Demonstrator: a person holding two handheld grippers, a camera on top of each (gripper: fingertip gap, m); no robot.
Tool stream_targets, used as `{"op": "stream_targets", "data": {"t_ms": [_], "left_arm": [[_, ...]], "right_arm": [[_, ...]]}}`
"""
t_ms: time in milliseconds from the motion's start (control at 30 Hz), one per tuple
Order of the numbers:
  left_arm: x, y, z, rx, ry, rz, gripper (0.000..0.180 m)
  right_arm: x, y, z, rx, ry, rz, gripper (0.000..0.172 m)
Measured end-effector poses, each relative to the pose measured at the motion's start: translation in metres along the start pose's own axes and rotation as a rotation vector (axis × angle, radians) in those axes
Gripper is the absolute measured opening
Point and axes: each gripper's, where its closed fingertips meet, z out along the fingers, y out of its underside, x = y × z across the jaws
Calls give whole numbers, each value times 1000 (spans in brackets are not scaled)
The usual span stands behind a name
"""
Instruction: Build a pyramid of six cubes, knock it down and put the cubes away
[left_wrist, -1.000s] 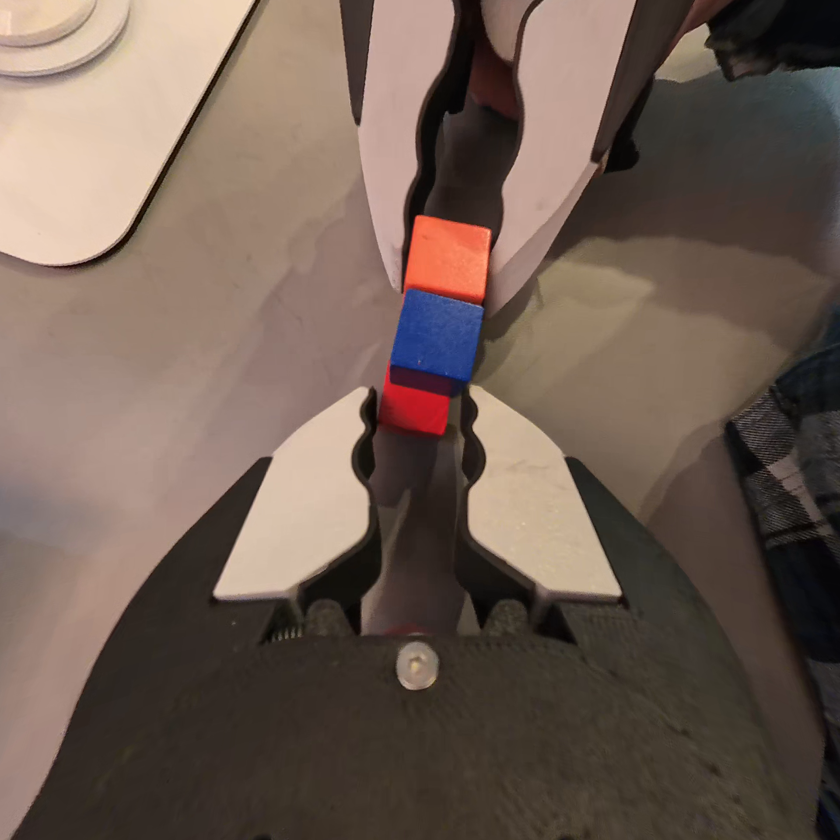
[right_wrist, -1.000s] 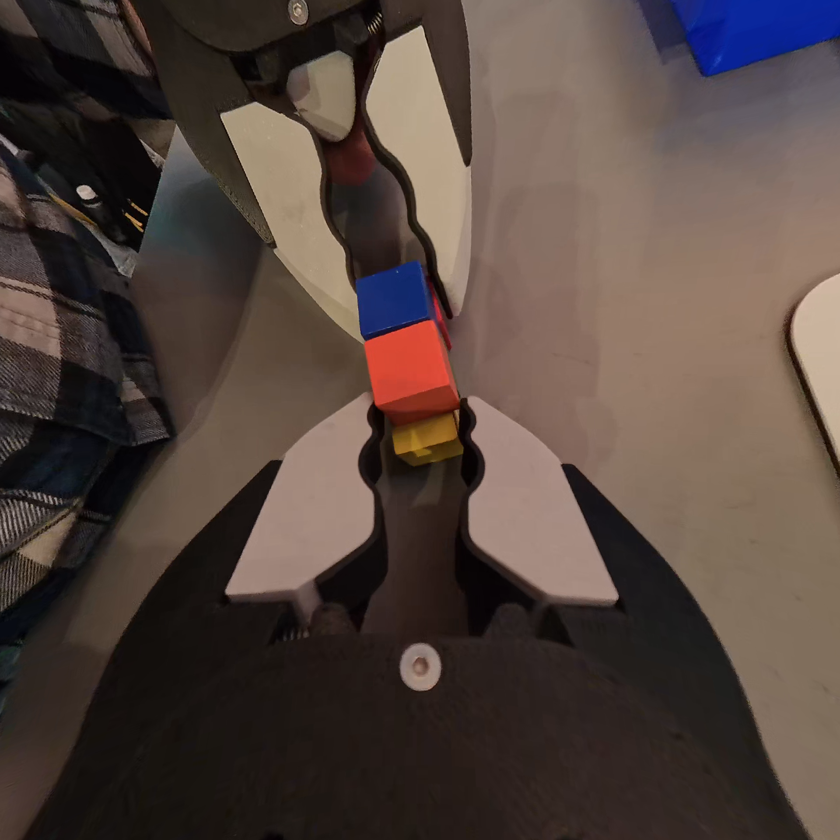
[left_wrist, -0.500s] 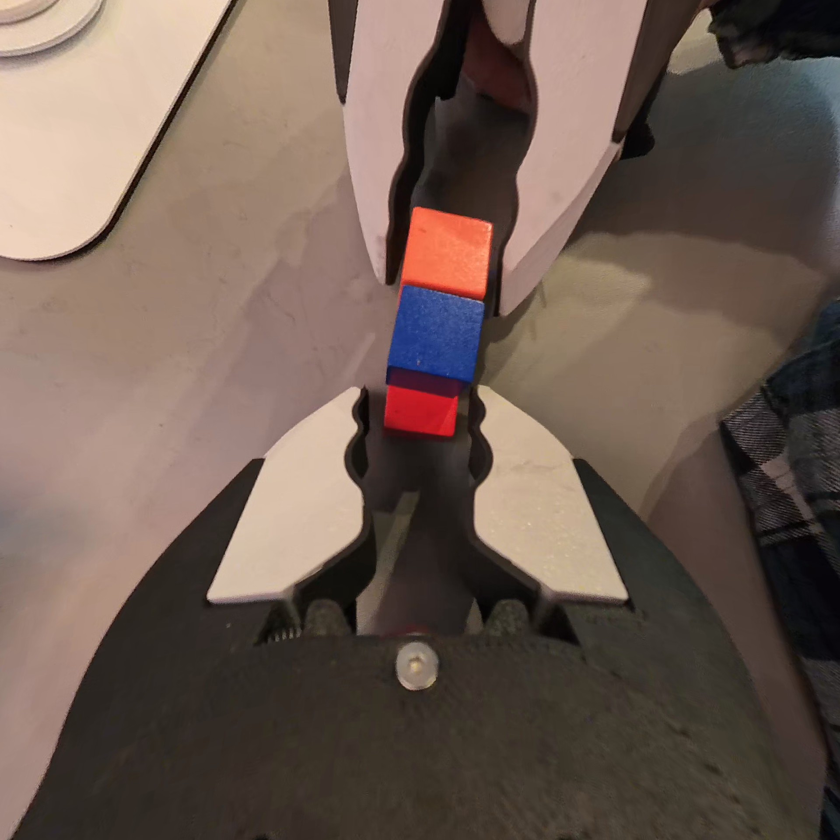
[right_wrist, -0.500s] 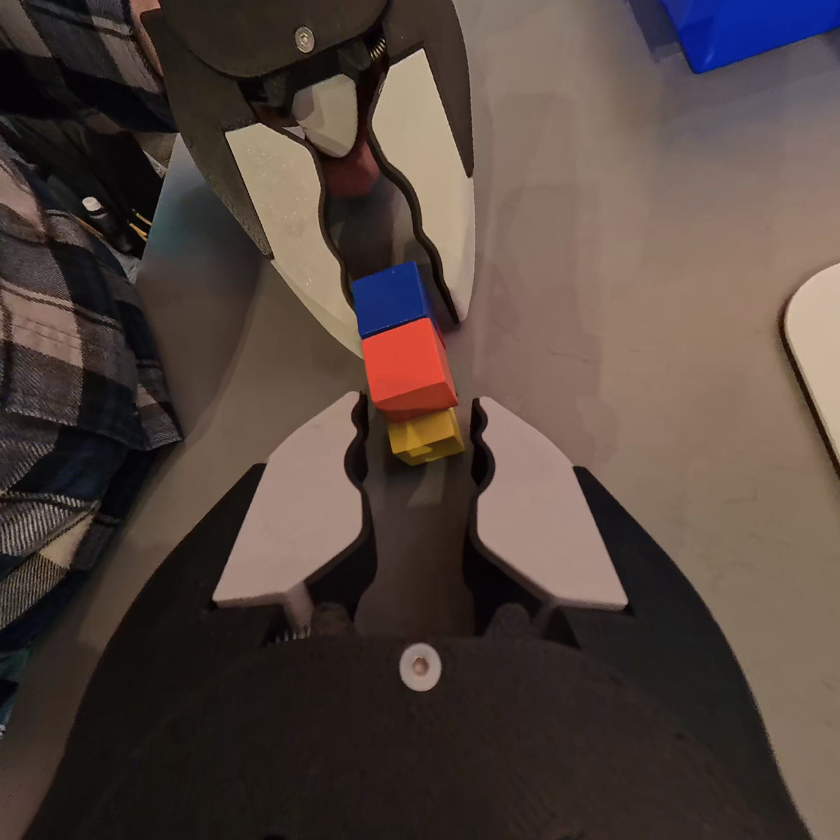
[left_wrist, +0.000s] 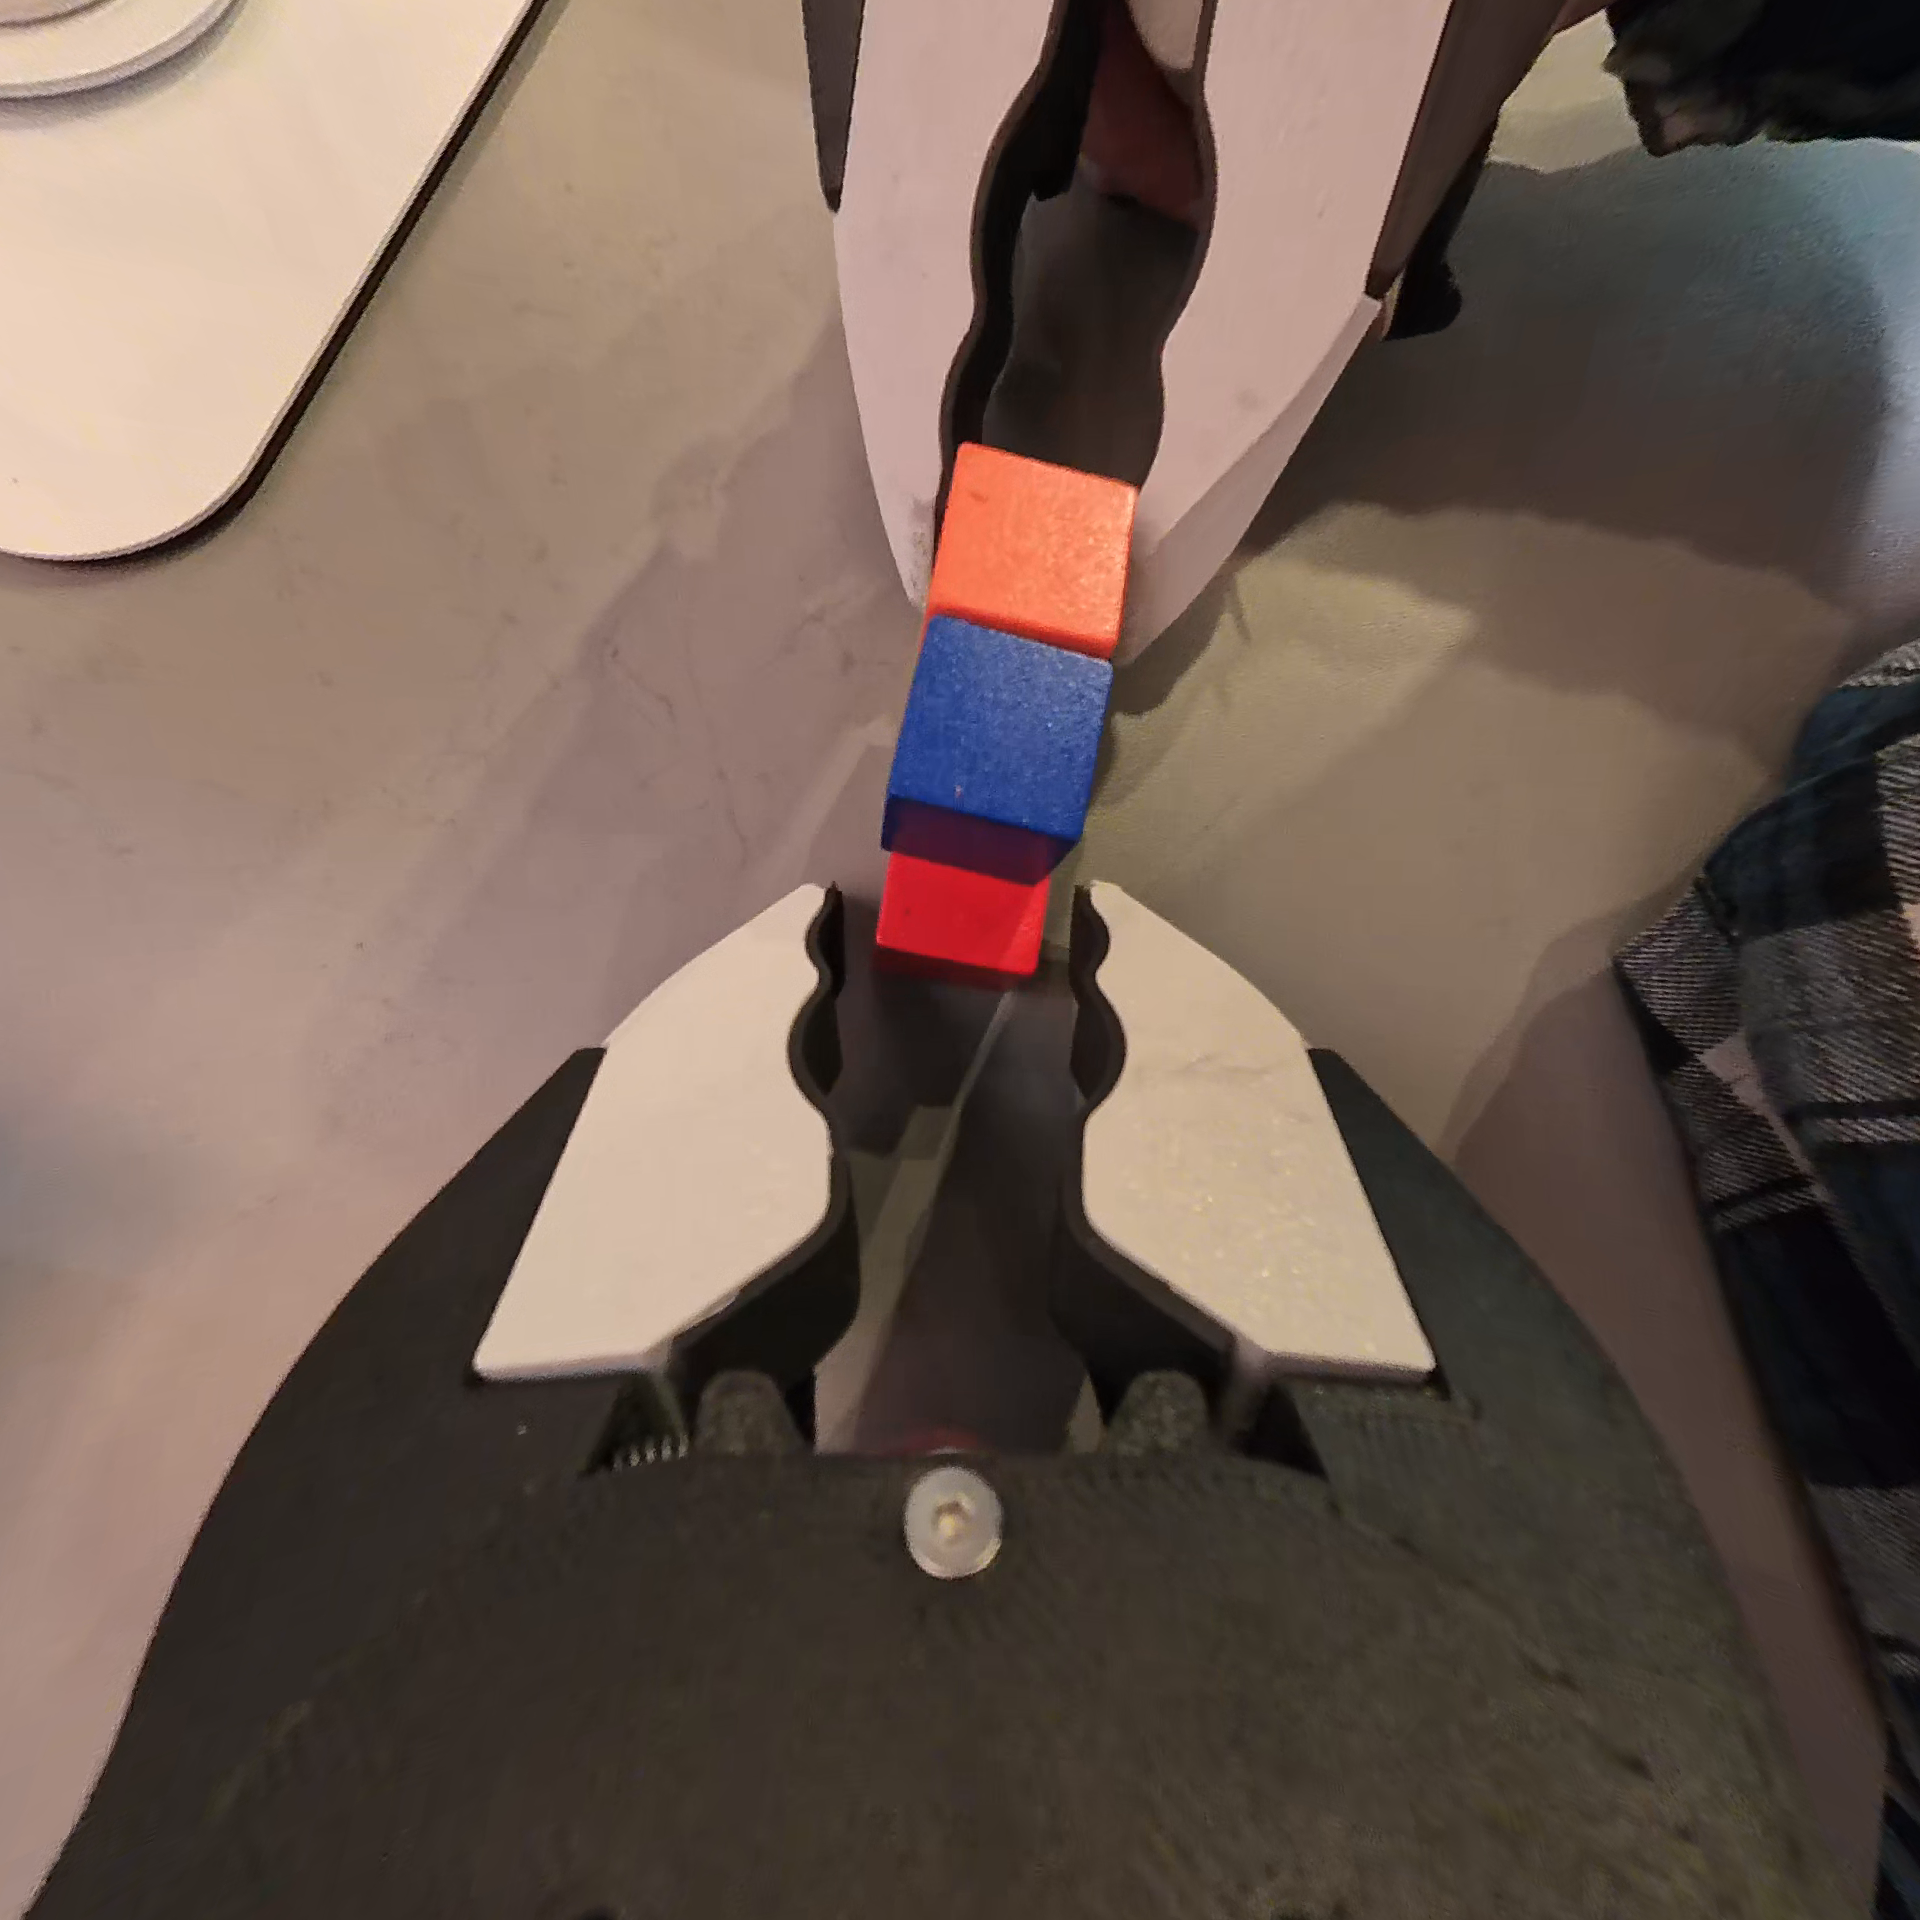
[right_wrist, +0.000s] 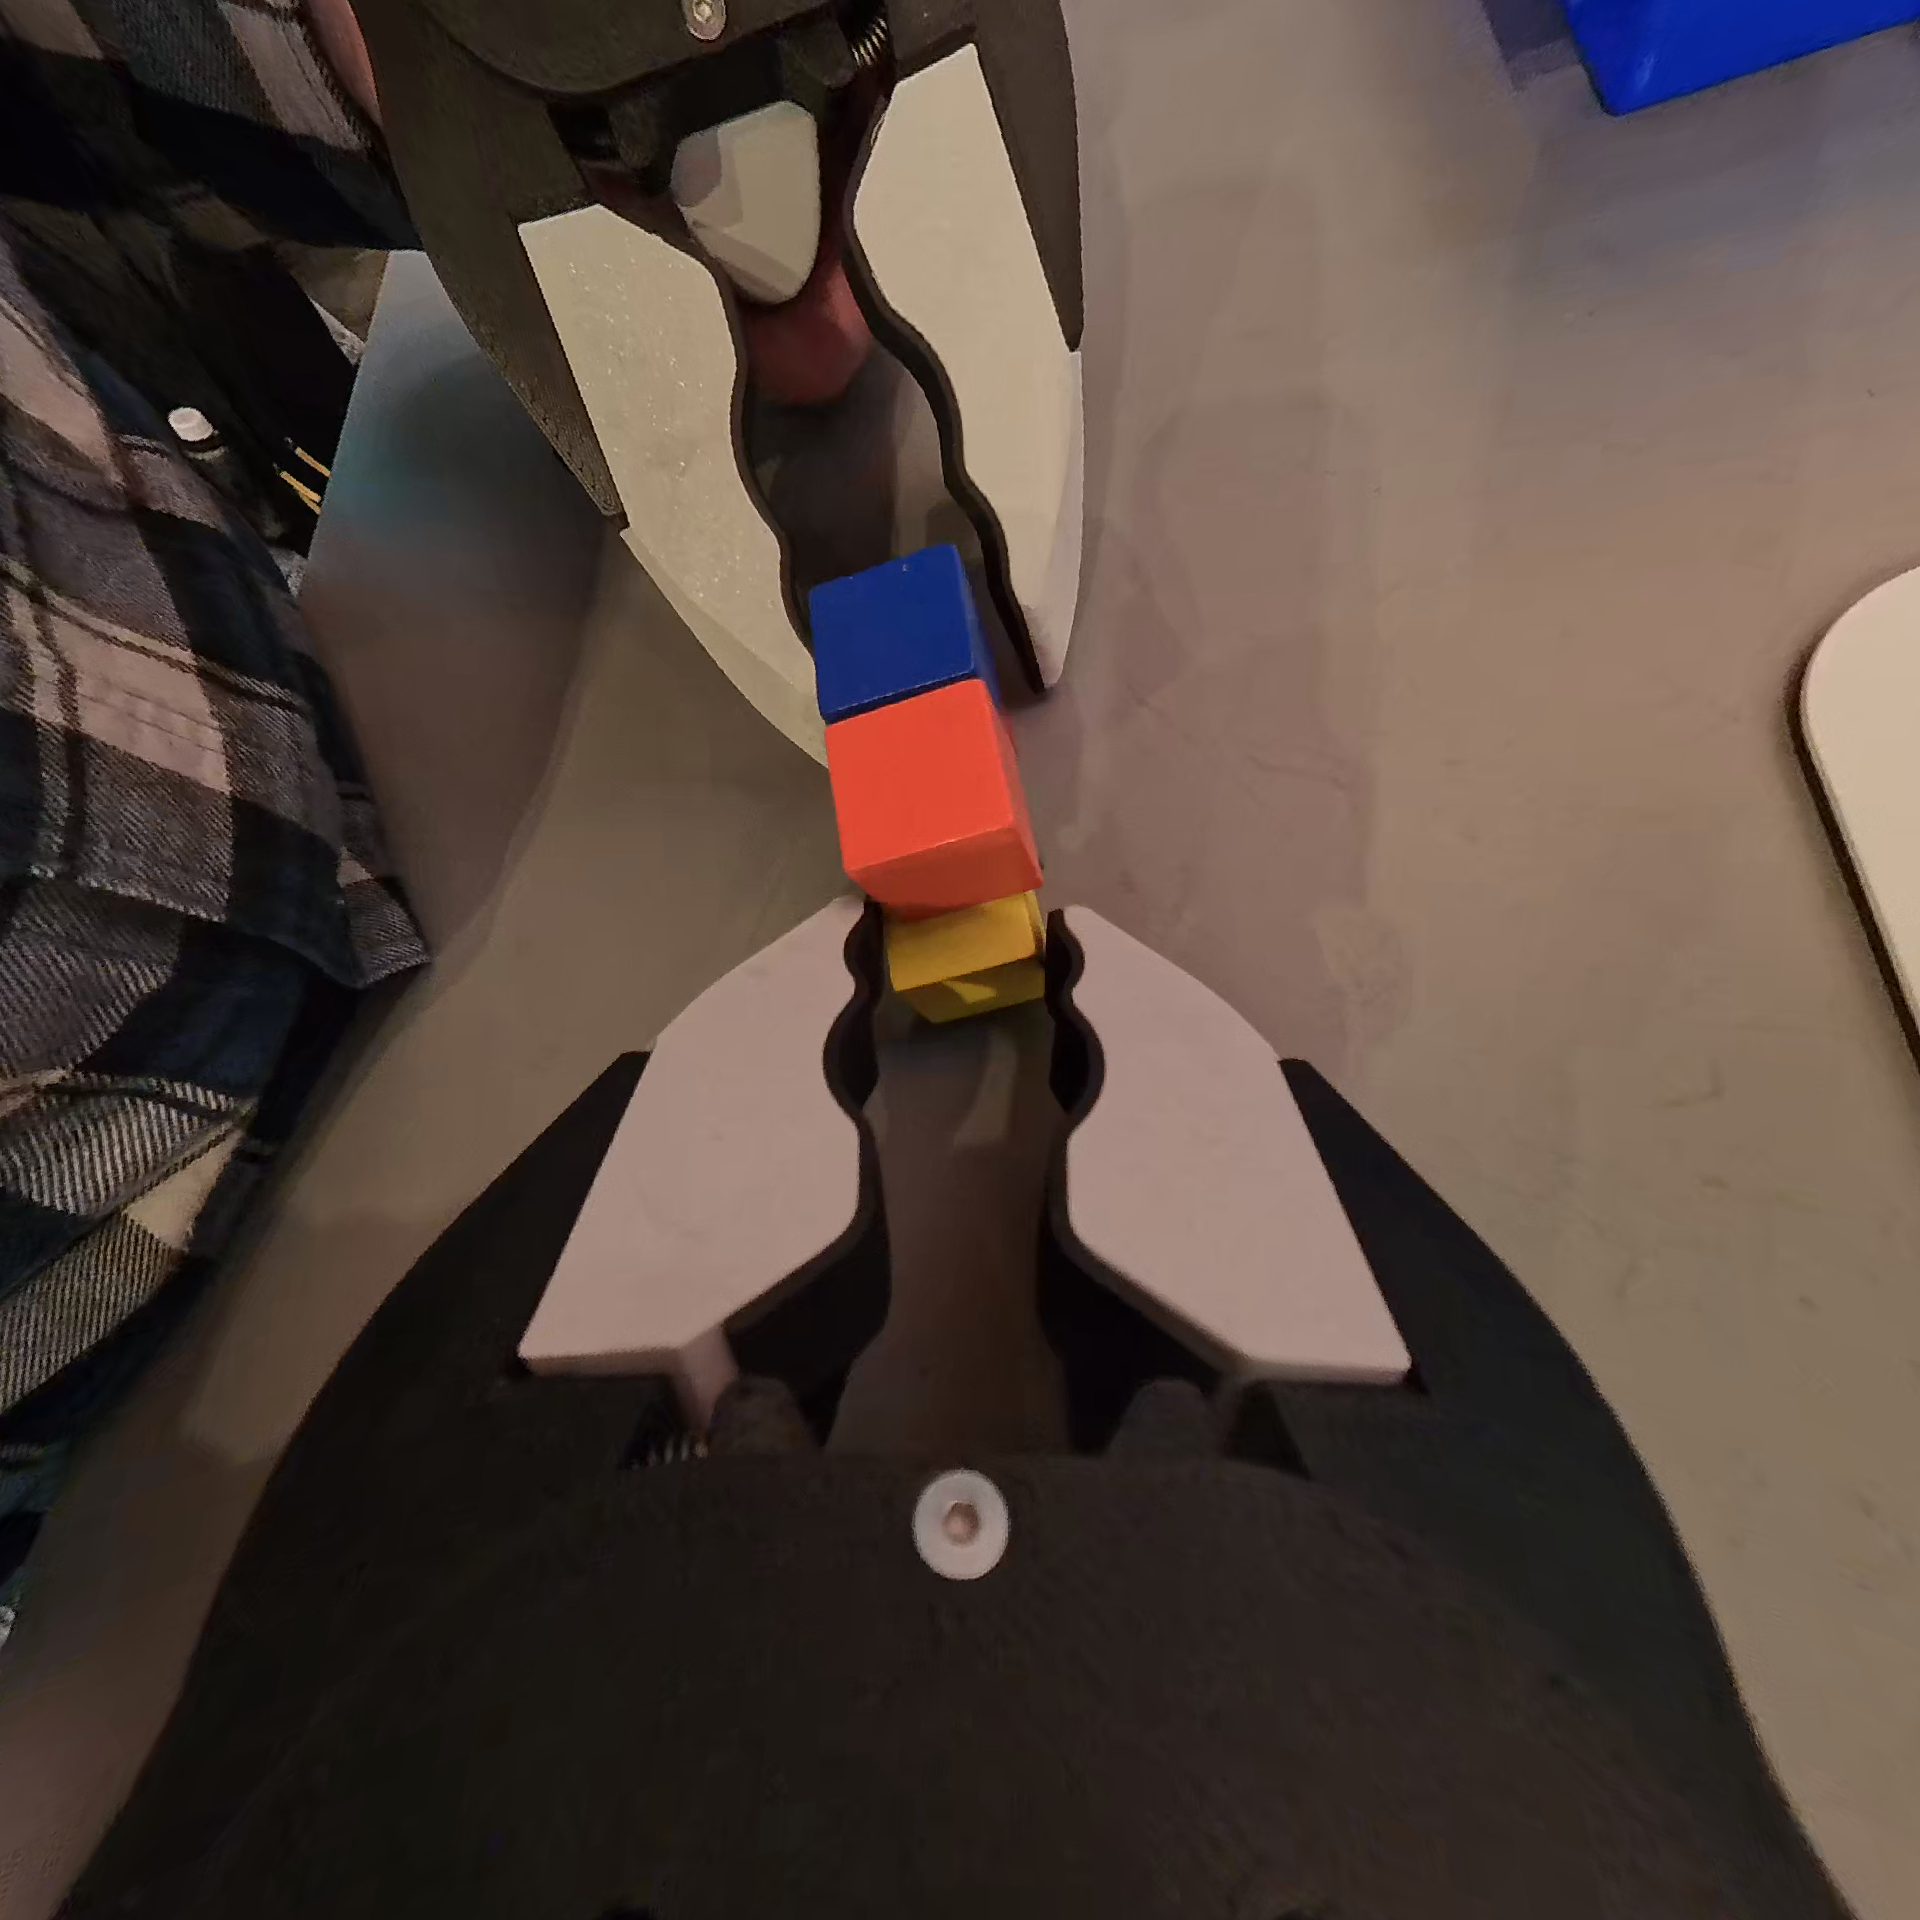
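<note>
Both claws level, tip to tip over grey counter (left_wrist: 416, 727) – left claw (left_wrist: 956, 914) spread around red cube (left_wrist: 956, 914); right claw (right_wrist: 961, 935) pinching matte yellow cube (right_wrist: 961, 951)

**Inspector:** Describe the left hand-held gripper (left_wrist: 954, 914).

**Assistant:** Broad black textured body; two pale grey finger plates tapering to points, each with a wavy black inner pad; one pale round-headed screw (left_wrist: 953, 1525) on the centre line; a coil spring (left_wrist: 649, 1452) visible behind the left plate.

**Inspector:** The right hand-held gripper (right_wrist: 961, 935)?

**Assistant:** Same build, same pale screw (right_wrist: 959, 1523).

**Inspector:** Clothing?

**Assistant:** A plaid sleeve (right_wrist: 135, 831), dark blue, grey and white.
</note>
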Motion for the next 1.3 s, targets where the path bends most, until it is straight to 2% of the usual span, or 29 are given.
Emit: {"op": "stream_targets", "data": {"t_ms": [33, 500, 600, 900, 1300], "left_arm": [[0, 0, 0, 1, 1, 0, 40], [1, -2, 2, 16, 14, 1, 36], [2, -3, 2, 17, 24, 0, 38], [3, -4, 2, 23, 32, -2, 40], [2, -4, 3, 22, 22, 5, 34]], "right_arm": [[0, 1, 1, 0, 0, 1, 30], [16, 6, 15, -3, 6, 9, 30], [19, 5, 16, 10, 9, 20, 40], [18, 10, 17, -28, 10, -17, 44], [21, 9, 18, -36, 37, -75, 35]]}}
